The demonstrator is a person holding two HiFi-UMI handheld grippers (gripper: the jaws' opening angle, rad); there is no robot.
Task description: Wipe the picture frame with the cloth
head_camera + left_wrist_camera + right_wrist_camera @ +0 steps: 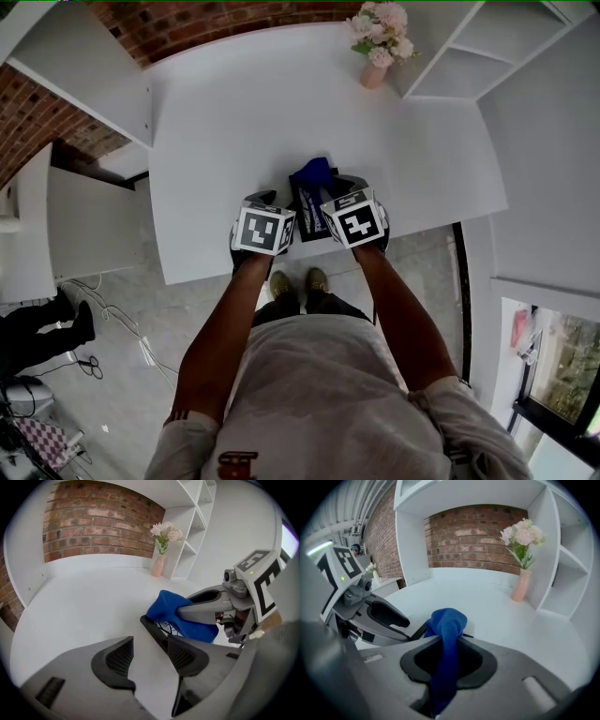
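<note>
The dark picture frame (307,212) stands tilted near the front edge of the white table (244,112), between my two grippers. In the left gripper view its black edge (151,627) runs in between the jaws, close to the right-hand pad. The left gripper (147,656) (262,199) is open, its pads well apart. A blue cloth (314,173) (447,620) is bunched over the frame's top. My right gripper (447,663) (343,185) is shut on the cloth (174,609), which hangs down between its pads.
A pink vase of flowers (375,67) (519,588) stands at the table's far right, beside white shelves (469,56). A brick wall (93,527) runs behind the table. The person's feet (298,281) and the floor show below the front edge.
</note>
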